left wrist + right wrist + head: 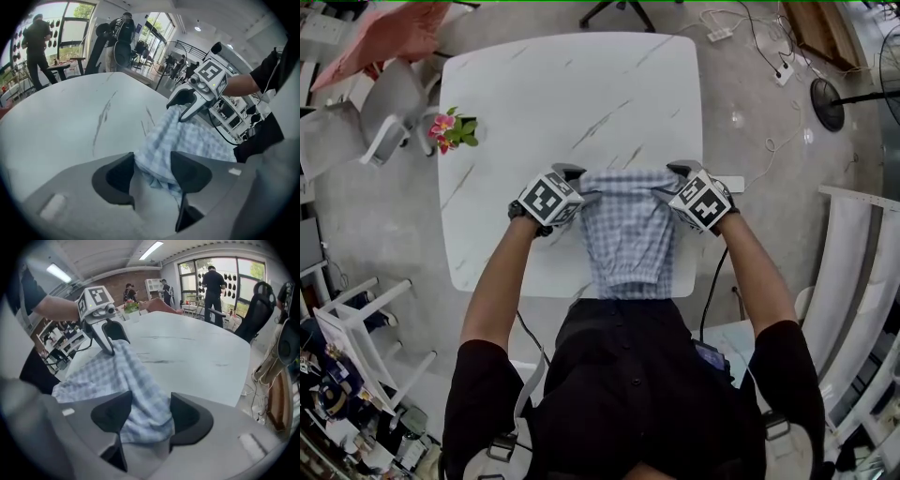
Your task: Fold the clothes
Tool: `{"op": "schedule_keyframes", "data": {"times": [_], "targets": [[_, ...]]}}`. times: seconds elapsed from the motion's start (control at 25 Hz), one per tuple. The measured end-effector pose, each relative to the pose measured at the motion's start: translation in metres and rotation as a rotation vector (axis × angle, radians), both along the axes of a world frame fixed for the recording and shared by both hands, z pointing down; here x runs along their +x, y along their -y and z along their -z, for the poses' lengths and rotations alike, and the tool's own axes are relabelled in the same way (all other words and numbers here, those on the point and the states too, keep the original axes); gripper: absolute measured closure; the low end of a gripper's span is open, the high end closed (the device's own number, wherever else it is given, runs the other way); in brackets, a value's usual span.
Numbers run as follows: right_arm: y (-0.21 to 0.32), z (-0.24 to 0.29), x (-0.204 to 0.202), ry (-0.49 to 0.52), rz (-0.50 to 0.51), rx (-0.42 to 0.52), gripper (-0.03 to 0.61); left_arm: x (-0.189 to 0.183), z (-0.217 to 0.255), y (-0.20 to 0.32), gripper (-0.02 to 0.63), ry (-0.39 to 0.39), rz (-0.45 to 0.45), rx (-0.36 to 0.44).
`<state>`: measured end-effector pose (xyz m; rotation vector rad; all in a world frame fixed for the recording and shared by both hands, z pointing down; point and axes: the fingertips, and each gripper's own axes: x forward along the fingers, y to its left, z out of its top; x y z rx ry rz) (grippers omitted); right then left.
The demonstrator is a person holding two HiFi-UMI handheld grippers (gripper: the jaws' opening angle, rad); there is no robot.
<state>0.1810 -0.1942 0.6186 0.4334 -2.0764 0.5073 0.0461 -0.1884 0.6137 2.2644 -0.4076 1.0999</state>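
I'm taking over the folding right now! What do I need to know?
Left tool: open, with a far corner of the checked garment loose between its jaws.
Right tool: open, with the other far corner between its jaws.
Garment: flat on the white table, at the near edge.
Done: it looks folded into a narrow strip.
Left: probably one more fold, far end toward you.
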Motion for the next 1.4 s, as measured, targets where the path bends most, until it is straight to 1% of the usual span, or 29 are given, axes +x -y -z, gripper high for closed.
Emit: {"op": "schedule_keyframes", "data": {"times": [0.04, 0.08, 0.12, 0.16, 0.28, 0.36, 0.44, 0.56, 0.64, 0.76, 0.92, 1.04, 1.2, 1.28, 1.4], "targets": [[-0.005, 0.001, -0.002, -0.002, 0.012, -0.002, 0.329, 0.000, -0.001, -0.001, 0.361, 0.010, -0.006, 0.009], [-0.011, 0.002, -0.005, -0.001, 0.020, -0.019, 0.399, 0.001, -0.001, -0.003, 0.377, 0.019, -0.010, 0.014], [-0.017, 0.004, -0.006, 0.000, 0.023, -0.034, 0.462, 0.002, -0.002, -0.006, 0.410, 0.025, -0.012, 0.017], [-0.020, 0.004, -0.008, -0.001, 0.020, -0.036, 0.474, 0.002, -0.003, -0.008, 0.432, 0.027, -0.009, 0.020], [-0.020, 0.004, -0.009, -0.012, 0.000, 0.008, 0.485, 0.003, -0.003, -0.012, 0.488, 0.015, 0.015, 0.041], [-0.014, 0.003, -0.008, -0.034, 0.010, 0.070, 0.488, 0.002, -0.002, -0.009, 0.497, 0.021, 0.023, 0.076], [-0.007, 0.004, -0.007, -0.082, 0.054, 0.170, 0.491, 0.001, 0.000, -0.001, 0.500, 0.040, 0.032, 0.118], [0.013, 0.011, -0.008, -0.151, 0.123, 0.343, 0.494, -0.002, 0.009, 0.025, 0.506, 0.065, 0.081, 0.179], [0.029, 0.015, -0.010, -0.168, 0.125, 0.405, 0.492, -0.005, 0.014, 0.041, 0.506, 0.065, 0.114, 0.202], [0.056, 0.021, -0.014, -0.163, 0.090, 0.427, 0.492, -0.010, 0.024, 0.064, 0.509, 0.049, 0.157, 0.216], [0.094, 0.026, -0.017, -0.155, 0.048, 0.439, 0.492, -0.015, 0.031, 0.100, 0.509, 0.062, 0.191, 0.270], [0.126, 0.026, -0.018, -0.158, 0.026, 0.452, 0.492, -0.016, 0.031, 0.129, 0.509, 0.064, 0.222, 0.290], [0.167, 0.022, -0.019, -0.159, 0.013, 0.466, 0.491, -0.018, 0.026, 0.170, 0.511, 0.077, 0.213, 0.348], [0.180, 0.015, -0.021, -0.157, 0.006, 0.460, 0.491, -0.020, 0.018, 0.179, 0.509, 0.094, 0.207, 0.355], [0.187, 0.003, -0.024, -0.152, -0.004, 0.459, 0.489, -0.024, 0.003, 0.181, 0.509, 0.109, 0.235, 0.338]]}}
